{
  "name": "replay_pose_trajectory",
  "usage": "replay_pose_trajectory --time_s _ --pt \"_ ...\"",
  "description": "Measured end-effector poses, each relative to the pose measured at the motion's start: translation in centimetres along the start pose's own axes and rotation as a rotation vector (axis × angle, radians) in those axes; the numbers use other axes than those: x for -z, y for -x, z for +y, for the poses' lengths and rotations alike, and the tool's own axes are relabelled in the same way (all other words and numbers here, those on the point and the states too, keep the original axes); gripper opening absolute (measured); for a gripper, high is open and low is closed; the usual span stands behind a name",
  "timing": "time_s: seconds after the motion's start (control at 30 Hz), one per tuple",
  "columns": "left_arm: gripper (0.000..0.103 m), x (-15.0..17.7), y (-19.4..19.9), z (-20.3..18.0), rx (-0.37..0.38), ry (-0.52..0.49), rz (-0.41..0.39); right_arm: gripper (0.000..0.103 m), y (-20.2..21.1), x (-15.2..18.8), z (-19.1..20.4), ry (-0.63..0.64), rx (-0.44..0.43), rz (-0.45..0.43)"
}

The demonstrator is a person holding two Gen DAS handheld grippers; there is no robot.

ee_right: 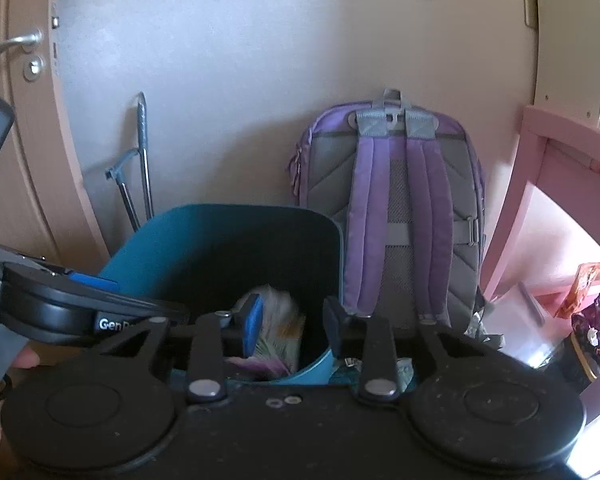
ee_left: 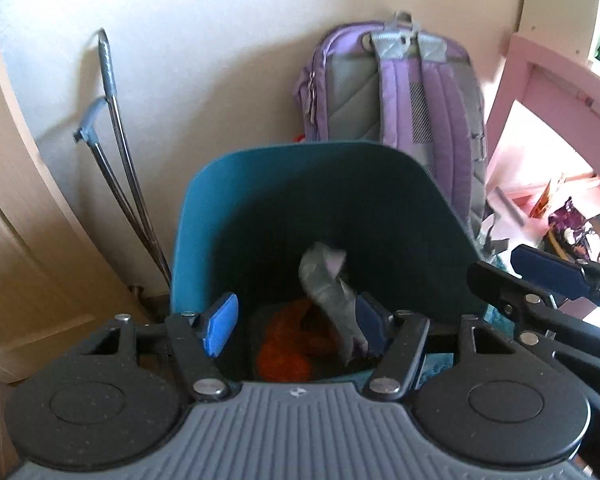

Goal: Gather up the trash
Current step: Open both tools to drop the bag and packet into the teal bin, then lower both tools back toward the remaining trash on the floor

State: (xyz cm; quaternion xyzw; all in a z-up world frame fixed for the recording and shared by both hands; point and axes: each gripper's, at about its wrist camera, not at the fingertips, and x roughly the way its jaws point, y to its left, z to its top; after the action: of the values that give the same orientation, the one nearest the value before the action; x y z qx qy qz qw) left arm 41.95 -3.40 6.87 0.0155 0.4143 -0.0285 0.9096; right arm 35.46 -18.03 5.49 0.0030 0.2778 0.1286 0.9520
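A teal trash bin (ee_left: 236, 184) stands on the floor by the wall; it also shows in the right wrist view (ee_right: 188, 236). My left gripper (ee_left: 296, 326) is open above the bin's mouth. A grey crumpled wrapper (ee_left: 328, 284) hangs between its fingers, close to the right pad, with orange trash (ee_left: 288, 348) below in the bin. My right gripper (ee_right: 294, 326) is open over the bin's right side. A blurred, pale wrapper (ee_right: 276, 320) sits between its fingers inside the bin. The right gripper also shows at the right edge of the left wrist view (ee_left: 548, 276).
A purple backpack (ee_right: 396, 200) leans on the wall behind the bin. A folded metal frame (ee_left: 116, 152) leans at the left by a door (ee_right: 16, 128). A pink chair (ee_right: 540, 184) and several colourful wrappers (ee_right: 592, 328) are at the right.
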Motion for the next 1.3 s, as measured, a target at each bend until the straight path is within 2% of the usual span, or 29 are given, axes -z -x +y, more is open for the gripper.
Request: replay_pose_trajectory --time_s 0.17,0.3,0.5,0.6,0.8,0.9,1.17,1.3 --pt "0.065 1.2 3.5 0.3 0.002 0.015 -0.033 0.036 3.3 0.1 0.3 -0.008 -0.025 -0.013" --pt "0.065 2.6 6.2 0.6 0.016 0.013 -0.054 0.045 6.2 0.8 0.7 -0.007 -0.040 -0.022" --pt "0.066 5.5 9.8 0.8 0.039 0.004 -0.074 0.049 10.1 2.3 1.3 -0.005 -0.073 -0.026" --pt "0.078 7.2 11.6 1.1 0.059 0.010 -0.093 0.051 11.5 3.2 1.6 -0.005 -0.088 -0.022" --pt "0.079 10.3 14.1 1.6 0.073 0.014 -0.103 0.053 14.1 5.6 3.1 0.035 -0.120 -0.005" --pt "0.081 11.9 14.8 1.8 0.099 0.017 -0.099 0.058 15.2 7.2 3.7 0.034 -0.143 0.006" --pt "0.082 17.5 14.1 2.9 0.114 0.022 -0.057 0.060 14.9 11.9 3.5 0.009 -0.158 0.076" --pt "0.091 20.7 11.5 4.0 0.111 0.058 -0.022 0.060 12.4 15.5 3.0 -0.009 -0.146 0.141"
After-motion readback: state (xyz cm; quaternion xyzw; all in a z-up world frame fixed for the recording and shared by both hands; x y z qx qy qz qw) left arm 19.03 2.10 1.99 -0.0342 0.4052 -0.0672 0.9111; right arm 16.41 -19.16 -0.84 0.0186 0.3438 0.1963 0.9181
